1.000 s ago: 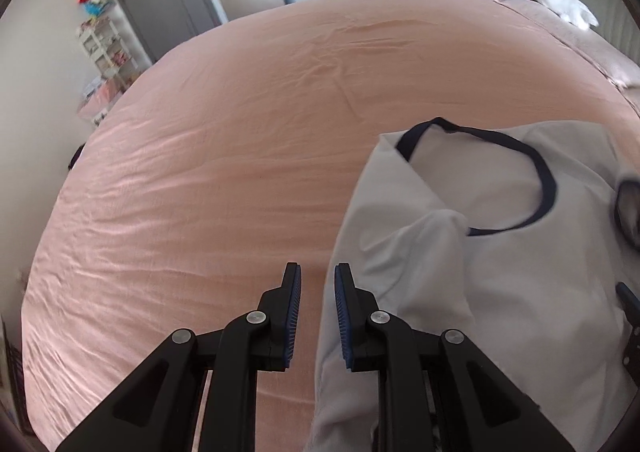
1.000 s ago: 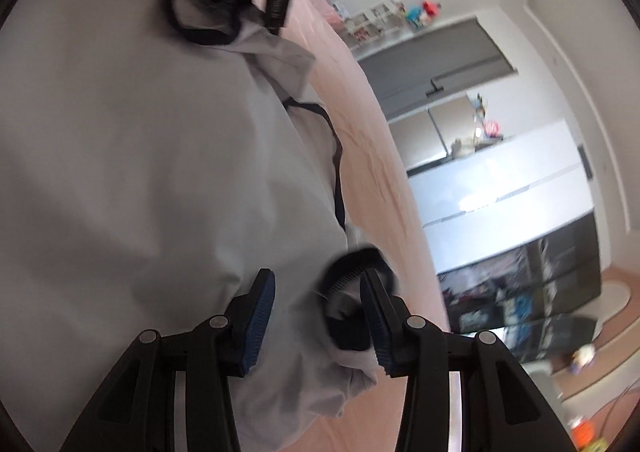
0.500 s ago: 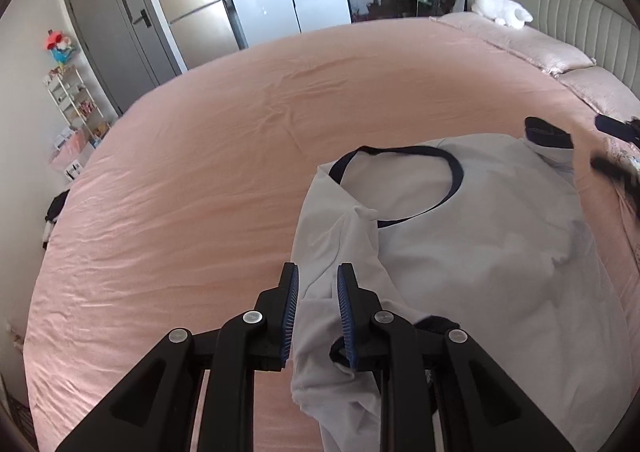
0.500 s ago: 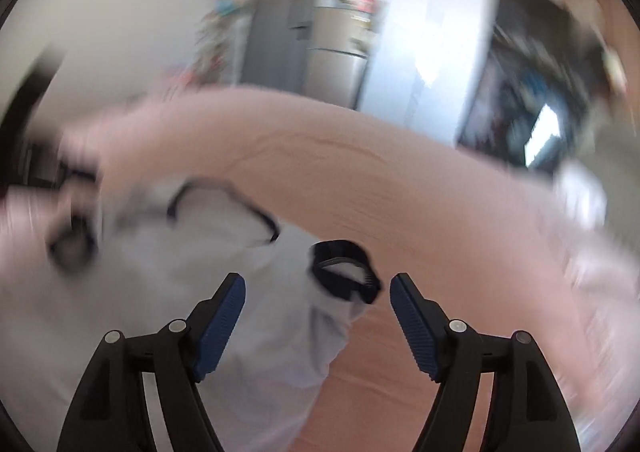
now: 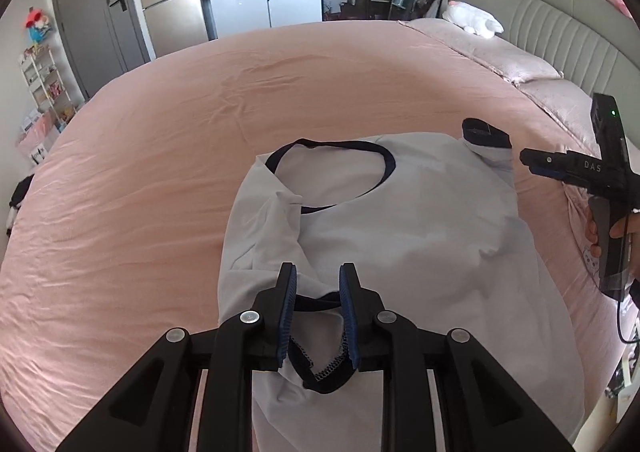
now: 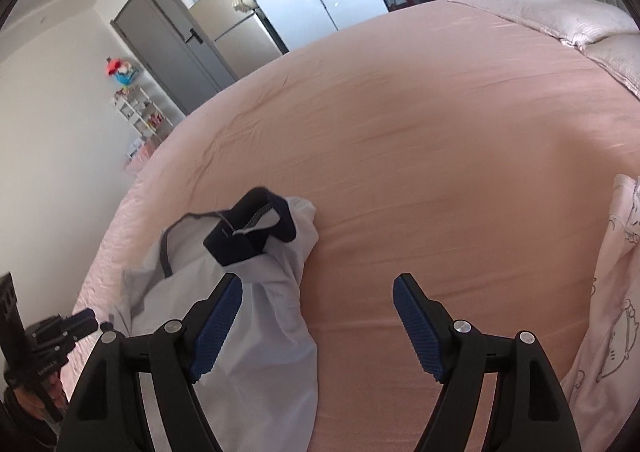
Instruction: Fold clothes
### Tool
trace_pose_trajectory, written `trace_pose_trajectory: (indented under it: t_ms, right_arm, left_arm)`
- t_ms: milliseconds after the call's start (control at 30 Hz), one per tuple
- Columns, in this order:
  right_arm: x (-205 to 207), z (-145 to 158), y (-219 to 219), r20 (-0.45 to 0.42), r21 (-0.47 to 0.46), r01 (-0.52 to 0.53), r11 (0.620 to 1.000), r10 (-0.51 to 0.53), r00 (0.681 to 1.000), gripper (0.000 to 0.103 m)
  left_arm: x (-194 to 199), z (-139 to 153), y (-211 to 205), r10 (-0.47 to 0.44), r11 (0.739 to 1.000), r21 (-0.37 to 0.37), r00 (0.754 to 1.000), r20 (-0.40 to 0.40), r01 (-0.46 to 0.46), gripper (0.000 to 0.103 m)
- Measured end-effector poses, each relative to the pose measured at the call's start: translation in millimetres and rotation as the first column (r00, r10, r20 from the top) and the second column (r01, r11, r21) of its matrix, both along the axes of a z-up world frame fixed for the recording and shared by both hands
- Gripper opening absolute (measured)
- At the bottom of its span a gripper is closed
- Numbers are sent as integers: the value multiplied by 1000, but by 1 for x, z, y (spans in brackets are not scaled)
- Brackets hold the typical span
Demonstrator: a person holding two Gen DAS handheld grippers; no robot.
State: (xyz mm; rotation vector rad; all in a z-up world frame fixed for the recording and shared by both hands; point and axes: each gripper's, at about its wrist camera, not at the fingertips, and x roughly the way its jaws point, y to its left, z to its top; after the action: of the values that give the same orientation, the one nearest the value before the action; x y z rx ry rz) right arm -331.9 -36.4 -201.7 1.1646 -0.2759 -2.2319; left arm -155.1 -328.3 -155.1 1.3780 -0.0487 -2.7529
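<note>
On the wide bed covered with a salmon-pink sheet, a pale grey short-sleeved T-shirt with navy trim at the collar and cuffs is lying spread out, its round neckline facing the far side of the mattress. Its near sleeve is lying folded in across the body of the garment, and the navy cuff of that sleeve is sitting between the blue ribbed pads of the left claw. That claw is standing narrowly parted; whether its pads are pressing on the cuff I cannot tell. The other sleeve is sticking up at the shirt's far right corner, its dark cuff standing open. Just beside it, the right claw is hanging released with its jaws having just been opening wide, nothing between them but bare sheet, while its left pad is overlapping the shirt's edge in the right wrist view. From the left wrist view, that right claw is showing at the frame's right edge, gripped by the person's hand. A white plush toy is resting by the grey padded headboard.
</note>
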Motion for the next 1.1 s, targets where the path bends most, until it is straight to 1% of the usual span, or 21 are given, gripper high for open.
trace_pose_trajectory:
  t_ms: [33,200,300,333,433,500,600,633,667,767,800,900,967,1000,1033,1067,1100]
  right_arm:
    - [1,-1,0,-5,9,-8,1000,8,1000,78]
    - [2,-6,-13,-44,65,-32,997,35,998,78]
    - [0,-9,-28,-56,103,-37,994,43,997,78]
    - [0,-10,-33,-60,114,-38,993,45,997,78]
    - [-9,-19,-44,-26,105,-13,994,15,1000,78]
    - [-17,-28,-47,21,97,29,995,-32,999,78]
    - [-29,-38,-49,107,24,79,997,-81,991,78]
    - [-31,-40,-49,121,10,97,995,-97,988,78]
    - [-32,-41,-51,124,20,108,994,-110,986,78]
    - [-32,-43,-67,119,51,90,995,-95,988,78]
    - [-30,-44,-71,111,56,80,995,-85,990,78]
    - [-31,-47,-83,70,121,66,990,-75,995,78]
    - [-34,-46,-82,62,118,85,989,-93,994,78]
    - [-37,-47,-81,67,97,94,991,-101,993,78]
    - [-39,-46,-80,68,88,94,992,-100,993,76]
    - [-40,-46,-79,69,81,93,992,-98,993,68]
    - [-41,-44,-78,63,86,89,992,-95,993,41]
  left_arm:
    - [-1,-1,2,-10,1000,-16,1000,6,10,20]
    - [2,-4,5,-13,1000,28,999,40,12,20]
    - [5,-8,7,2,1000,16,999,42,-2,20]
    - [6,-11,7,2,1000,24,999,48,-3,20]
    - [13,-16,8,-3,1000,25,998,64,1,20]
    - [20,-18,11,-19,1000,13,997,69,18,20]
    - [31,-18,12,-44,999,9,996,71,43,20]
    - [34,-18,11,-48,999,12,996,71,47,20]
    - [37,-17,10,-49,999,15,996,72,48,20]
    - [42,-16,4,-39,999,30,997,63,37,20]
    - [42,-16,2,-37,999,38,998,59,35,20]
    - [40,-19,1,-24,999,43,998,52,22,20]
    - [39,-22,1,-16,999,46,999,51,14,20]
    - [41,-23,1,-14,998,56,998,57,11,21]
    - [43,-24,0,-12,998,65,998,62,8,21]
    - [45,-26,0,-9,997,75,998,67,4,21]
    - [46,-27,0,-7,996,85,997,72,1,21]
